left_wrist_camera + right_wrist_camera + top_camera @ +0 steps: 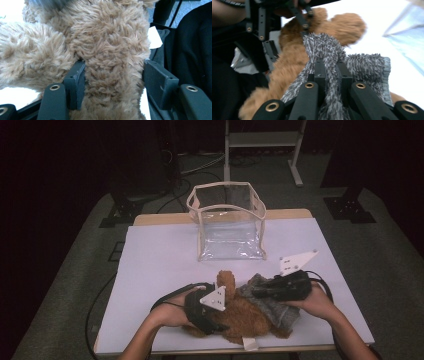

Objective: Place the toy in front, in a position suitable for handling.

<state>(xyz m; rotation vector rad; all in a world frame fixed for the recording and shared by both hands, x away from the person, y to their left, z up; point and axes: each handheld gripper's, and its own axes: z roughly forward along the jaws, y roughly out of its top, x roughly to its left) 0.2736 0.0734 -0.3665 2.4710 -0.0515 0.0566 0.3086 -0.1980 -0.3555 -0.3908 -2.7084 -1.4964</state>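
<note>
the left gripper (112,82) straddles a limb of the shaggy tan plush bear (240,315), jaws spread either side of the fur, not squeezing. just right of it, the right gripper (331,72) pinches a fold of the fuzzy grey knit cloth (272,302) draped over the bear. the clear plastic bag (227,222) stands straight beyond both.

A stuffed bear (240,312) lies at the near edge of the counter (160,260), with a fuzzy cloth (272,307) on its right side. A bag (227,222) stands behind them, toward the counter's far edge.
</note>
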